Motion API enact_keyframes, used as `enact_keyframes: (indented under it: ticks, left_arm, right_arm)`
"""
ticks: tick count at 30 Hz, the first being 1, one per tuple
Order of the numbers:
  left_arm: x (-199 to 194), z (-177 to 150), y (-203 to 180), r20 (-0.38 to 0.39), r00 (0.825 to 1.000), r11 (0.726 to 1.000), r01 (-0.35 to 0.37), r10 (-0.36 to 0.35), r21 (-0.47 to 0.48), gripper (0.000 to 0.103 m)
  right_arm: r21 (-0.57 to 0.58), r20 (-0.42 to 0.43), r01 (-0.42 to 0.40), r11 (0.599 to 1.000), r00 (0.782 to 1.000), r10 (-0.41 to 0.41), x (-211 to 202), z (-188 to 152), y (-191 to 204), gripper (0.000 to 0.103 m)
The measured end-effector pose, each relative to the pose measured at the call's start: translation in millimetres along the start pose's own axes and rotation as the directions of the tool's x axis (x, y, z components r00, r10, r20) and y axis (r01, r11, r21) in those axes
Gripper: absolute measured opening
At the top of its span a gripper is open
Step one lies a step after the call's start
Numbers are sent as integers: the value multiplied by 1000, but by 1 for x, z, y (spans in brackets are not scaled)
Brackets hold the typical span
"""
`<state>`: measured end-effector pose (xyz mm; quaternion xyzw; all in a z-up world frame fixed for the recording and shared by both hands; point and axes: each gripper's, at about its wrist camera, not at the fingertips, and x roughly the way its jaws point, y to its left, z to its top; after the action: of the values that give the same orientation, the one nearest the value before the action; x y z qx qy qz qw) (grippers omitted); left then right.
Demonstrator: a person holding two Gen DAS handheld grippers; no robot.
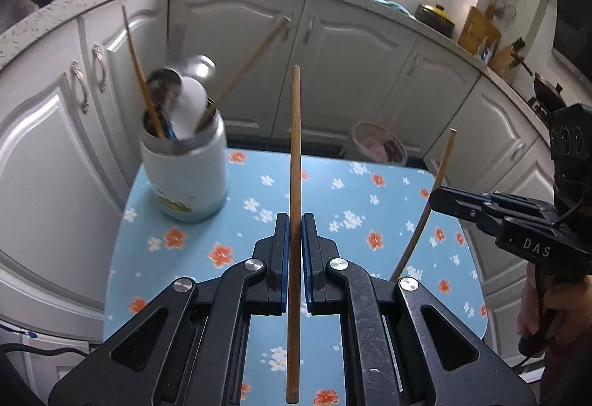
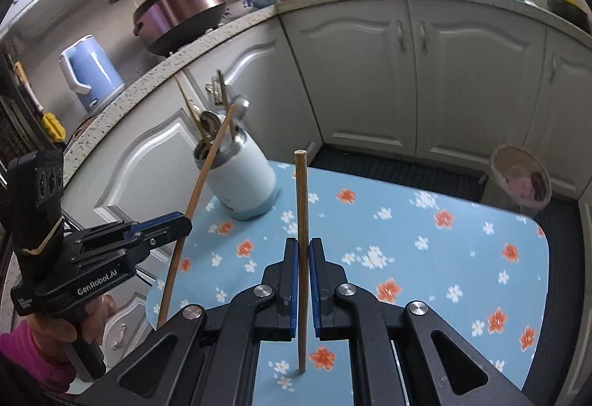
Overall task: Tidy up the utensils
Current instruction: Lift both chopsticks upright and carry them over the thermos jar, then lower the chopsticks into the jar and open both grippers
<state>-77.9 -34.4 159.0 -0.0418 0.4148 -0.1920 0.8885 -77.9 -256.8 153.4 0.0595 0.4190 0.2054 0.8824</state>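
Observation:
A white utensil jar (image 1: 185, 169) stands at the table's far left, holding chopsticks, metal spoons and a white spoon; it also shows in the right wrist view (image 2: 242, 180). My left gripper (image 1: 295, 224) is shut on a wooden chopstick (image 1: 295, 147), held upright above the table. My right gripper (image 2: 303, 250) is shut on a second wooden chopstick (image 2: 301, 206), also upright, its lower end near the tabletop. Each gripper shows in the other's view: the right gripper (image 1: 434, 197) with its chopstick (image 1: 440, 169), the left gripper (image 2: 187, 221) with its chopstick (image 2: 207, 165).
The small table has a blue flowered cloth (image 1: 370, 213). White cabinets (image 1: 351, 65) and a speckled countertop surround it. A round bin (image 2: 521, 178) sits on the floor beyond the table. A blue kettle (image 2: 90, 73) and a pot (image 2: 181, 13) are on the counter.

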Motion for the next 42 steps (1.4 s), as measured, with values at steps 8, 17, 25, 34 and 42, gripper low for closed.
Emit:
enact_keyframes:
  ticks: [8, 17, 25, 34, 42]
  left_arm:
    - [-14, 7, 13, 41, 999, 999, -23, 24, -25, 5]
    - [-39, 40, 35, 124, 991, 996, -50, 58, -68, 5]
    - [-47, 89, 61, 222, 970, 991, -71, 96, -117, 5]
    - [-24, 133, 88, 308, 941, 980, -89, 141, -177, 5]
    - [20, 135, 107, 325, 925, 965, -124, 197, -231, 5]
  right_arm:
    - [-49, 21, -18, 999, 1000, 19, 1, 22, 22, 5]
    - [-137, 60, -18, 990, 998, 26, -4, 68, 49, 5]
    - [-223, 89, -23, 975, 995, 44, -12, 116, 82, 5]
    - [-310, 141, -18, 950, 988, 65, -22, 174, 122, 5]
    - [-313, 121, -56, 948, 988, 98, 18, 201, 137, 5]
